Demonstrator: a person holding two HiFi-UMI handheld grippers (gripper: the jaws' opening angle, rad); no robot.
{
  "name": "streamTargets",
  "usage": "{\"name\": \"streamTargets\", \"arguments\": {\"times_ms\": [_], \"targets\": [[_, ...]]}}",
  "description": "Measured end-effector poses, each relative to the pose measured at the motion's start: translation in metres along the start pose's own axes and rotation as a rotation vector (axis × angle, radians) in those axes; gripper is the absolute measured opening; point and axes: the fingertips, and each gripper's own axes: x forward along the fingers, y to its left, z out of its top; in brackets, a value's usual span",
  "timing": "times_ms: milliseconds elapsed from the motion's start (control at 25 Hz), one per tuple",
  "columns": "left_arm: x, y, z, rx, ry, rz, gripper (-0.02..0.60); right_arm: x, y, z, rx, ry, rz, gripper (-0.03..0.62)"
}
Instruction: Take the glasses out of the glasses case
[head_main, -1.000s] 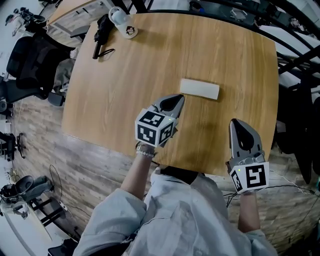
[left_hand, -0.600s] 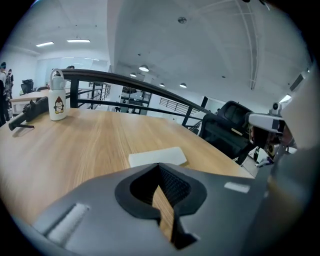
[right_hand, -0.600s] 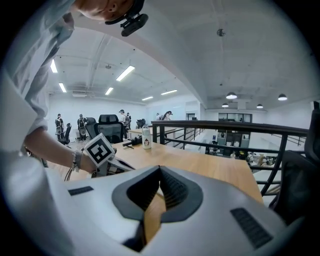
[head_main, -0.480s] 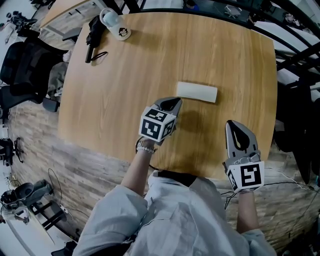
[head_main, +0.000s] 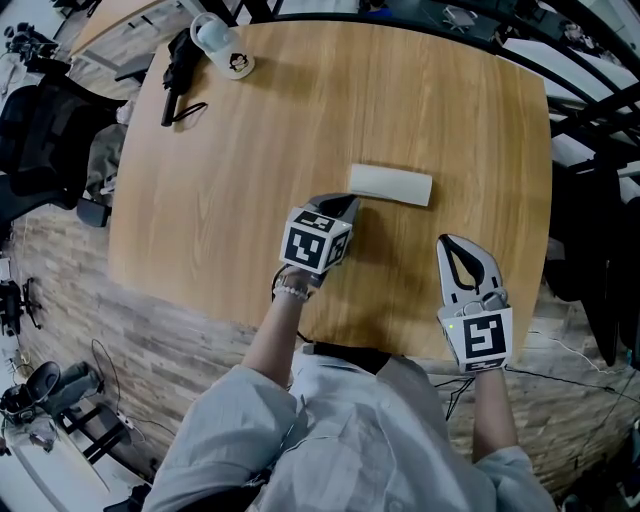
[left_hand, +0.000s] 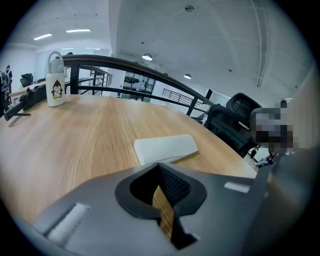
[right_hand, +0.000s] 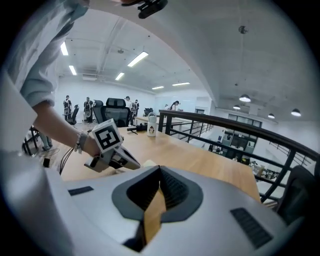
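A closed white glasses case (head_main: 390, 185) lies flat near the middle of the wooden table (head_main: 250, 170). My left gripper (head_main: 349, 204) hovers just in front of the case's left end, its tip almost at the case. Its jaws are shut and hold nothing. In the left gripper view the case (left_hand: 165, 148) sits right beyond the left gripper (left_hand: 159, 164). My right gripper (head_main: 453, 244) is lower right of the case and apart from it, over the table's near edge. It is shut and empty. In the right gripper view the left gripper's marker cube (right_hand: 107, 137) shows beyond the right gripper (right_hand: 160, 168).
A white bottle with a penguin print (head_main: 222, 47) and a black tool (head_main: 178, 70) stand at the table's far left corner. Black railings (head_main: 590, 110) run along the right side. Office chairs (head_main: 45, 120) stand on the floor at the left.
Both grippers have sunk toward the table. The left one has come closer to the case's left end, and the right one has shifted slightly left. The case has not moved.
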Motion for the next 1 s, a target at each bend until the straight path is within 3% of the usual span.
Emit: {"name": "streamTargets", "arguments": {"times_ms": [400, 600, 680, 1000], "targets": [[0.009, 0.009, -0.003, -0.048, 0.011, 0.002, 0.005, 0.034, -0.004, -0.022, -0.154, 0.103, 0.028, 0.002], [0.011, 0.009, -0.002, -0.044, 0.024, 0.001, 0.005, 0.055, -0.01, -0.032, -0.295, 0.185, 0.067, 0.004], [0.012, 0.008, -0.003, -0.032, 0.034, 0.001, 0.005, 0.064, -0.006, -0.038, -0.346, 0.216, 0.116, 0.077], [0.014, 0.009, -0.004, -0.022, 0.054, 0.005, 0.005, 0.101, 0.0, -0.068, -0.568, 0.352, 0.221, 0.186]]}}
